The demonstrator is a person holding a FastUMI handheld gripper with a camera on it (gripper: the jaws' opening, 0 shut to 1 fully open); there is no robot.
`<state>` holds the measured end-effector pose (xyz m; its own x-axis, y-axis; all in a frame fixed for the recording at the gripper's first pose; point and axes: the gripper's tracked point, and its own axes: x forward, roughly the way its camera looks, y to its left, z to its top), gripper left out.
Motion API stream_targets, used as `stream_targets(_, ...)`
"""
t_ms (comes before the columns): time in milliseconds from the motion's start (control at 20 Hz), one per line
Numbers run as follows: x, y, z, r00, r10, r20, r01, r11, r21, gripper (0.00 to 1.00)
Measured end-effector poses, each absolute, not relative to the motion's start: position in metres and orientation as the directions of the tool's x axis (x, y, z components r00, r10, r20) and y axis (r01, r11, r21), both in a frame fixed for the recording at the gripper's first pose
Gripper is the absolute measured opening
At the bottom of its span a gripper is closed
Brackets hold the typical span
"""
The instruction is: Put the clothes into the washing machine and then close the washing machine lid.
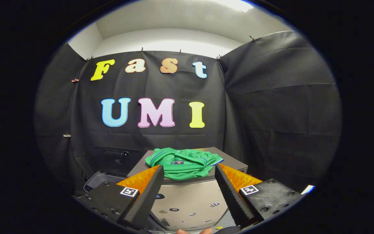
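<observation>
Serrated along their inner edges, the two fingers of the gripper [189, 170] stand wide apart with nothing between them, their tips level with the near edge of the garment ahead. Beneath them a person's fingertips [183, 231] just show at the base of the tool. Just ahead of the fingers stands a brushed grey metal unit [187, 201], its front panel carrying a few small round marks that are too small to make out; whether this box is the washing machine itself or a stand beside it I cannot tell. On its flat top lies the green shirt [183, 162], crumpled and loosely folded, with blue and white trim at the sleeve edges and a small dark patch near the middle; it rests near the front edge, between the two fingertips and slightly beyond them. To the left of the unit and lower down sits a dark opening with a pale rim [99, 182], possibly the machine's mouth with a raised dark lid [115, 159] behind it, though the shadow hides much. The pick-up looks not yet begun. The likely trouble is a shallow pinch: closing on only the top fold could leave the rest trailing, so it might snag the unit's corner or slide off the smooth top. Beyond stand the black cloth wall [271, 113], clipped along its upper edge, and a pale ceiling [174, 19] with a bright light.
</observation>
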<state>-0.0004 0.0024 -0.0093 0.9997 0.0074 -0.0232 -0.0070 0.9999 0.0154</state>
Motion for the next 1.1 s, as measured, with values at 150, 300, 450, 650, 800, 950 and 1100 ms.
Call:
stream_targets(150,0.012,0.008,0.000,1.000,0.016,-0.006,-0.016,0.999,0.037,0.98)
stream_targets(300,0.040,0.016,0.005,0.999,0.043,-0.034,-0.041,0.998,0.049,0.98)
stream_targets(450,0.088,0.018,0.009,0.996,0.047,-0.080,-0.043,0.998,0.042,0.98)
stream_targets(650,0.155,0.029,-0.006,0.968,0.084,-0.235,-0.078,0.996,0.036,0.98)
stream_targets(800,0.195,0.039,-0.019,0.930,0.108,-0.351,-0.094,0.994,0.056,0.98)
stream_targets(950,0.228,0.046,-0.036,0.884,0.115,-0.454,-0.085,0.993,0.087,0.98)
stream_targets(1100,0.254,0.048,-0.056,0.835,0.082,-0.544,-0.059,0.996,0.060,0.98)
